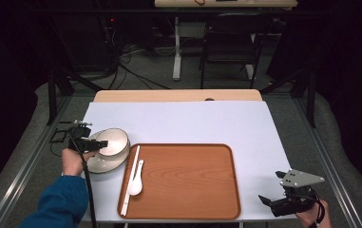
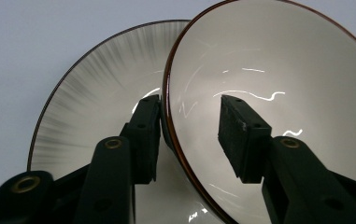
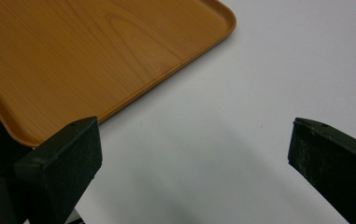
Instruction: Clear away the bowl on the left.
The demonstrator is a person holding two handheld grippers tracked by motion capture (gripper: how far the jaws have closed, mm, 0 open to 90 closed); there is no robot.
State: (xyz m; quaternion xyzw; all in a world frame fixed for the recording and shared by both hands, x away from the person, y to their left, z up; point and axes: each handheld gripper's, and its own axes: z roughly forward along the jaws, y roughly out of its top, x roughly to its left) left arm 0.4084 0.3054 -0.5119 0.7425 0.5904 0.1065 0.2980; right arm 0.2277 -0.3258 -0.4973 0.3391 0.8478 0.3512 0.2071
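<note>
A white bowl (image 1: pixel 115 139) with a dark brown rim leans tilted on a pale ribbed plate (image 1: pixel 101 165) at the table's left. My left gripper (image 1: pixel 100 144) straddles the bowl's rim. In the left gripper view, one jaw sits outside against the bowl (image 2: pixel 283 70), over the plate (image 2: pixel 96 93). The other jaw stands inside the bowl with a gap around it, so the left gripper (image 2: pixel 189 105) is open. My right gripper (image 1: pixel 267 200) rests open near the table's front right corner. Nothing lies between its jaws in the right gripper view (image 3: pixel 192 140).
A wooden tray (image 1: pixel 188 190) lies in the middle front, its corner also close to the right gripper (image 3: pixel 73 46). On its left side lie a white spoon (image 1: pixel 136 183) and white chopsticks (image 1: pixel 126 199). The white table top ends close to both hands.
</note>
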